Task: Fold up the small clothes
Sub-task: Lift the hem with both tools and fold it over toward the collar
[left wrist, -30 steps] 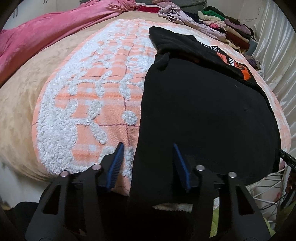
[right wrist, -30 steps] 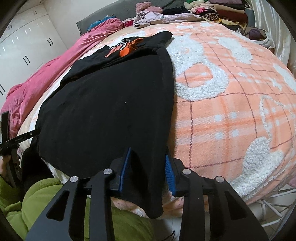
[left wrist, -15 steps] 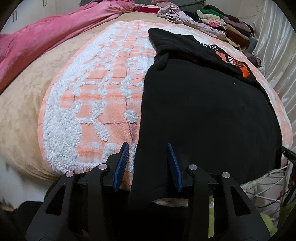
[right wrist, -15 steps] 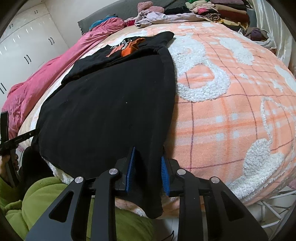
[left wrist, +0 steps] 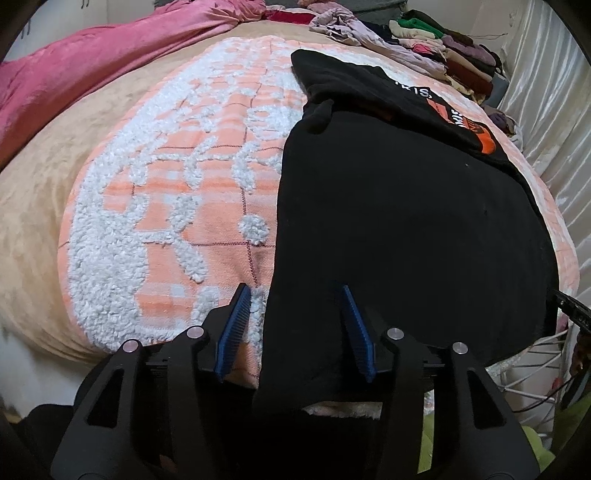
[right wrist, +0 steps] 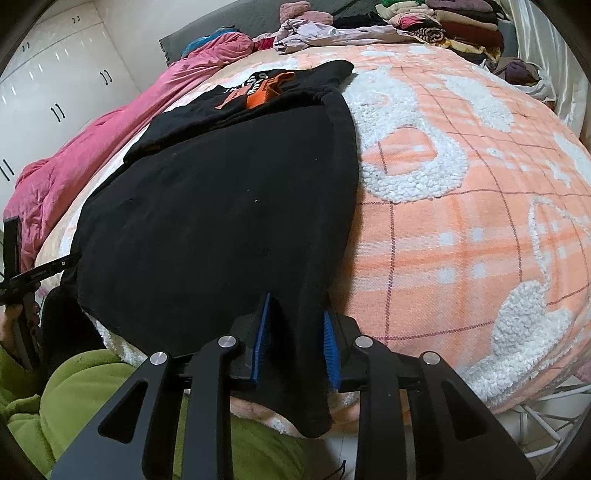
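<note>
Nearest, at the bed's front edge: left gripper (left wrist: pixel 295 325) half open astride the black shirt (left wrist: pixel 399 229) near hem corner, jaws just widened again after a brief squeeze, blue pads clear of the cloth – nothing gripped. Right gripper (right wrist: pixel 297 338) at the other hem corner, narrower, also just eased apart a little; a fold of black cloth between the pads, firm pinch or not impossible to tell. Green sleeve (right wrist: pixel 74 387) low in the right view. Beyond, shirt spread flat on the orange-and-white blanket (left wrist: pixel 177 206), hem overhanging the edge (slightly), top end apparently already turned over, orange print (right wrist: pixel 266 92) facing up. Judged partly folded – lengthwise fold from hem upward likely next, then tidying. Farthest: pink quilt (left wrist: pixel 92 66) and a pile of clothes (right wrist: pixel 443 22), some loose, some stacked, probably still waiting.
</note>
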Motion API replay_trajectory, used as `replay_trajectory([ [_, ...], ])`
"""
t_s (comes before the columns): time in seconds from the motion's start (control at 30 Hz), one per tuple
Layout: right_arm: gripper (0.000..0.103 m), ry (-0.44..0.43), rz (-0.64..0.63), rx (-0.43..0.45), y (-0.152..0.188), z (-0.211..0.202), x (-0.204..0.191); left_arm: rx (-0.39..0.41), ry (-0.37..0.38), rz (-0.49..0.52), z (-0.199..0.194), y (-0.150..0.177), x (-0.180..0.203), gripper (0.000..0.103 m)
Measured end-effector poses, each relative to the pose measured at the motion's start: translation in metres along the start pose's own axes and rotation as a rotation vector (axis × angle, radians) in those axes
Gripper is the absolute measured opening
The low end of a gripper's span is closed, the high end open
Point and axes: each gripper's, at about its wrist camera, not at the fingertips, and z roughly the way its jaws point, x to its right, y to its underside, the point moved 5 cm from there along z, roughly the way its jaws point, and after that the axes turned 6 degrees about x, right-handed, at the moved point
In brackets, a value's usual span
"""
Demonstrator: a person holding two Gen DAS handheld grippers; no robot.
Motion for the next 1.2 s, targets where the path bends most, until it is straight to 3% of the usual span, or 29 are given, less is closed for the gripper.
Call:
replay_trajectory([
  [0.1,0.022,0.005,-0.005,0.006,0.000,-0.002,-0.001,0.006,-0.015,0.015,-0.002,-0.001,0.000,0.027],
  [0.17,0.015,0.001,-0.004,0.013,-0.001,-0.006,0.000,0.011,0.010,0.014,-0.007,-0.003,0.001,0.003],
  [0.2,0.012,-0.003,-0.001,0.016,-0.002,-0.007,0.000,0.006,0.044,0.003,-0.009,-0.004,0.003,0.003],
  [0.4,0.009,-0.052,-0.002,0.042,-0.010,-0.020,-0.005,0.036,0.061,0.040,-0.026,-0.010,0.014,0.003],
  [0.63,0.008,-0.134,0.033,0.101,-0.032,-0.033,-0.009,0.075,0.125,-0.030,-0.040,-0.031,0.006,0.003],
  [0.87,0.008,-0.163,0.058,0.192,-0.072,-0.046,0.000,0.124,0.183,-0.085,-0.043,-0.069,0.003,0.003],
  [1.2,0.008,-0.130,0.054,0.282,-0.144,-0.031,0.007,0.155,0.190,-0.112,-0.023,-0.134,0.001,0.003],
])
